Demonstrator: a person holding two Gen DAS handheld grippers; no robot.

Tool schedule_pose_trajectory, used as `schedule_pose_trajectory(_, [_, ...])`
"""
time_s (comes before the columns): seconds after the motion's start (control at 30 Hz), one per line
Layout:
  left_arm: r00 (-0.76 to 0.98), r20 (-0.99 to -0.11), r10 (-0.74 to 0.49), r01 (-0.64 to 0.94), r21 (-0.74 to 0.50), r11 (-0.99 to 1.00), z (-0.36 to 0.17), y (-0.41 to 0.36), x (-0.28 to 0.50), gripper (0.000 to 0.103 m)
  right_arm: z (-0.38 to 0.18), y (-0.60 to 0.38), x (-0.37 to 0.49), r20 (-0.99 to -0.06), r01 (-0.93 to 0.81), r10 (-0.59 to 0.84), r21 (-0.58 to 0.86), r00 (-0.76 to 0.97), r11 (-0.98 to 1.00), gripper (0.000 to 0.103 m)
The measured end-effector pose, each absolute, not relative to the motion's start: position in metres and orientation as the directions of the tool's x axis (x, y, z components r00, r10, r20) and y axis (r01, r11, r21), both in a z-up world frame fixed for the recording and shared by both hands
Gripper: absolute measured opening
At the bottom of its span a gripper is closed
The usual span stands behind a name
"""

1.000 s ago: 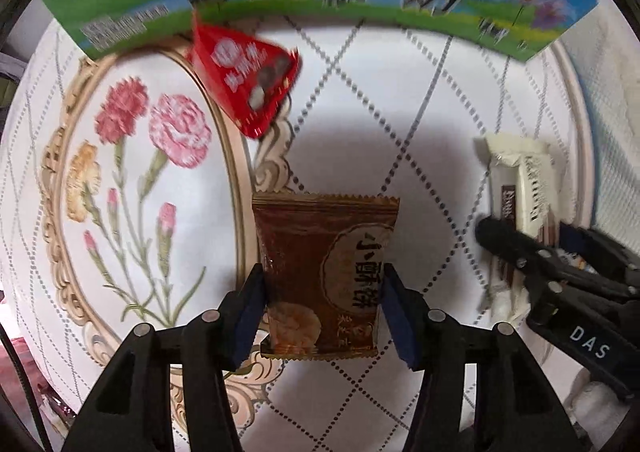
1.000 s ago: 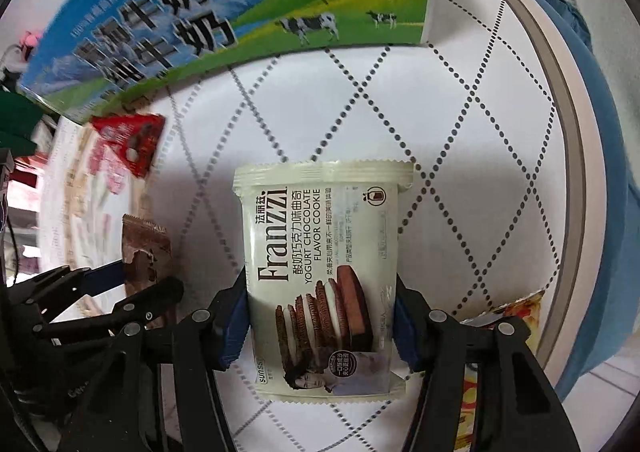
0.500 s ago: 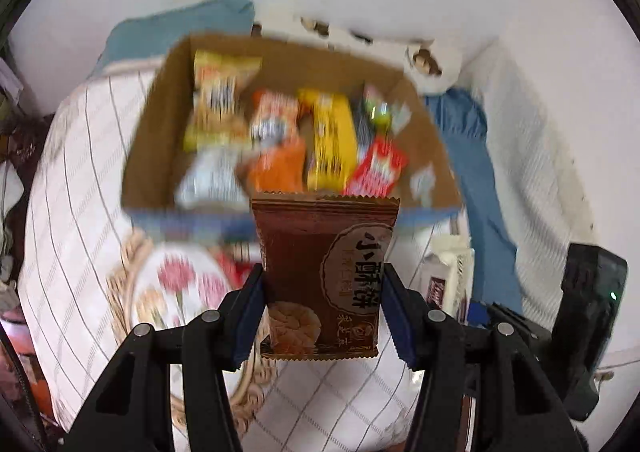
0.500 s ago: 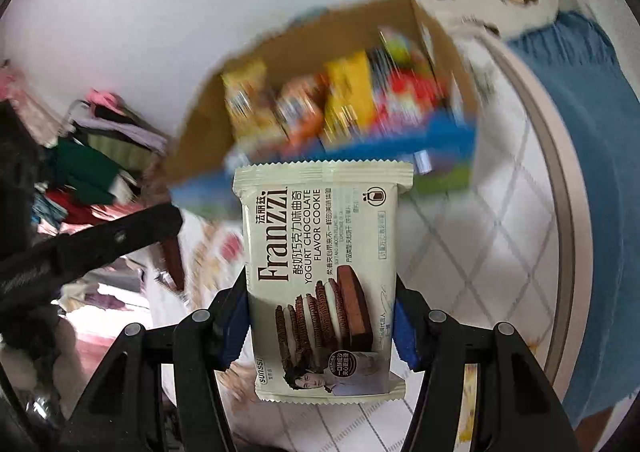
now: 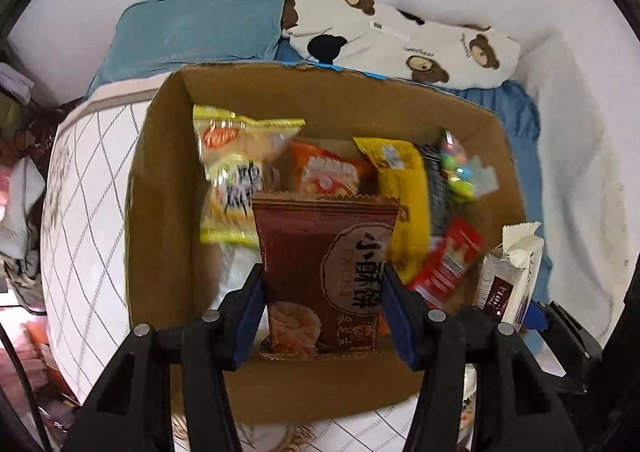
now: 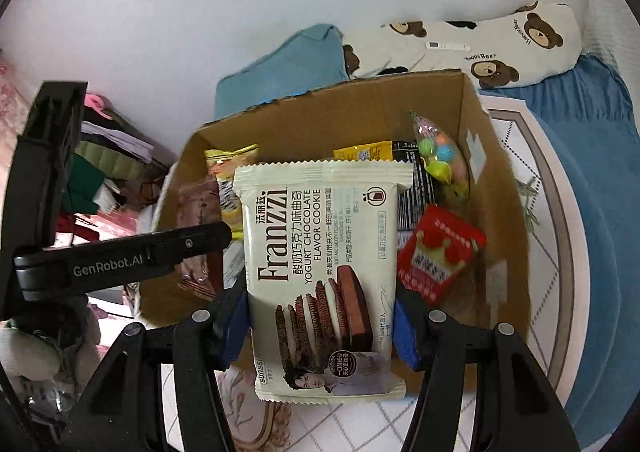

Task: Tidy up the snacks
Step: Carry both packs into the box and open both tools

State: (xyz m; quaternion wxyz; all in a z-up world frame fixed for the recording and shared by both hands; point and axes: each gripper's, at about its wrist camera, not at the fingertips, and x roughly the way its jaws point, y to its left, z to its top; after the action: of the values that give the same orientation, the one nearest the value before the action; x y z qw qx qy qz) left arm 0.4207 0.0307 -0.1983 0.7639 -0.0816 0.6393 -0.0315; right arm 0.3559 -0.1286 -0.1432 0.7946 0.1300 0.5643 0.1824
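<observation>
You are working over a bed covered with a white quilt [image 5: 84, 188] crossed by a dotted diamond pattern, set against a plain white wall [image 6: 240, 12]. At the head lie a teal pillow [image 5: 200, 28] and a white bear-print pillow [image 5: 400, 40], with a blue sheet [image 6: 600, 172] along the far side. Folded clothes [image 6: 108, 148] pile up beyond the bed's edge.

One open cardboard box [image 5: 160, 212] sits on the quilt. Inside it you can count at least six packs: a yellow packet [image 5: 236, 172], an orange packet [image 5: 328, 172], a long yellow pack [image 5: 404, 192], a dark pack [image 6: 412, 204], a clear bag of coloured candies [image 6: 440, 156] and a red packet [image 6: 440, 252]. Two more packs are in your grippers.

Your left gripper [image 5: 324, 308] is clamped on the brown biscuit packet [image 5: 324, 264], its blue pads pressing both side edges near the lower half, and the packet hangs upright over the box's open top. Your right gripper [image 6: 320, 320] is likewise clamped on the cream Franzzi cookie pack [image 6: 324, 252], gripped at its lower sides, with the pack's upper part over the box interior and its lower end over the near wall of the box. The two grippers sit side by side, near each other, both above the box.
</observation>
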Motion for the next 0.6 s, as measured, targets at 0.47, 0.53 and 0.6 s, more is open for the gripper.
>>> schedule_pose_trajectory(0.47, [0.082,-0.985,-0.151,-0.098,-0.159,0.982,-0.238,0.038,0.462,0.088,-0.2,-0.106,0.417,-0.897,-0.085,0.409,0.401,0.168,0.912,0.1])
schedule_pose_trajectory(0.53, [0.094,-0.984,-0.149,-0.102,-0.158,0.982,-0.236,0.04,0.46,0.088,-0.204,-0.109,0.418,-0.914,-0.075,0.37,0.362,0.165,0.929,0.1])
schedule_pose_trajectory(0.6, [0.099,-0.985,-0.144,-0.098,-0.153,0.983,-0.235,0.041,0.457,0.088,-0.208,-0.113,0.418,-0.925,-0.072,0.342,0.334,0.165,0.94,0.1])
